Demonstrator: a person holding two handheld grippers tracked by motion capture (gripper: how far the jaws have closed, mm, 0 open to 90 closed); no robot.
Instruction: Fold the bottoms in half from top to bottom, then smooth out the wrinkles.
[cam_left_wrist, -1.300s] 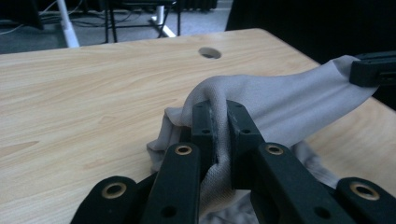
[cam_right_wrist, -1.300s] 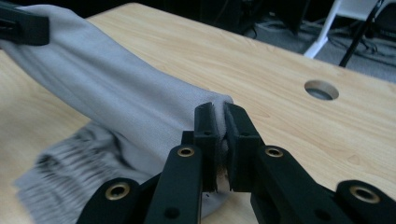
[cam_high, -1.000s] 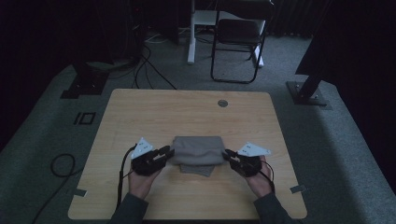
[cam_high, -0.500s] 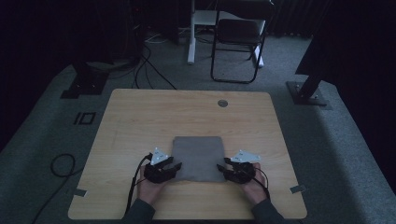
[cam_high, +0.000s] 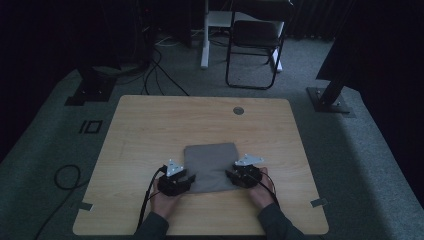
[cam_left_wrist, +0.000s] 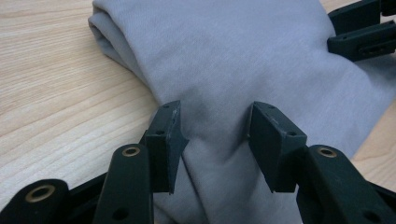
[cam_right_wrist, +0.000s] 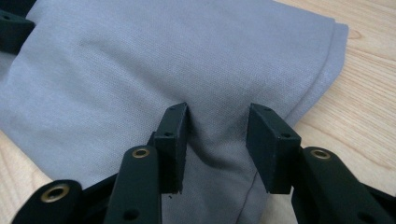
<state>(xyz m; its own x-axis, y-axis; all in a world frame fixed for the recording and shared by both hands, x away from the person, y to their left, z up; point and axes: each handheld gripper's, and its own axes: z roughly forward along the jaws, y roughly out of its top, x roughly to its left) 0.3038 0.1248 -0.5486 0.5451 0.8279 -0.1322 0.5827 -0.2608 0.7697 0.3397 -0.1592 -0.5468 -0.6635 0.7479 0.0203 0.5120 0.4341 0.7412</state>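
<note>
A grey folded cloth (cam_high: 210, 165) lies flat on the wooden table (cam_high: 150, 125). My left gripper (cam_high: 189, 179) rests at the cloth's near left corner and my right gripper (cam_high: 231, 175) at its near right corner. In the left gripper view the left gripper (cam_left_wrist: 215, 135) stands open over the cloth (cam_left_wrist: 233, 60), a low ridge of fabric between the pads; its jaws have just been closing slightly. The right gripper (cam_right_wrist: 217, 135) likewise straddles a soft crease of the cloth (cam_right_wrist: 163, 60), pads apart from it, jaws just closing a little. The right gripper's black jaws (cam_left_wrist: 364, 28) show across the cloth.
A round grommet (cam_high: 238, 110) sits in the table's far side. Tape strips (cam_high: 318, 202) mark the near corners. A folding chair (cam_high: 252, 45) and stand bases (cam_high: 330, 100) are on the carpet beyond, with cables (cam_high: 65, 175) at the left.
The cloth, held bunched between both grippers a second ago, now lies spread flat. Both hands came down and toward the near edge, and the jaws stand wider.
</note>
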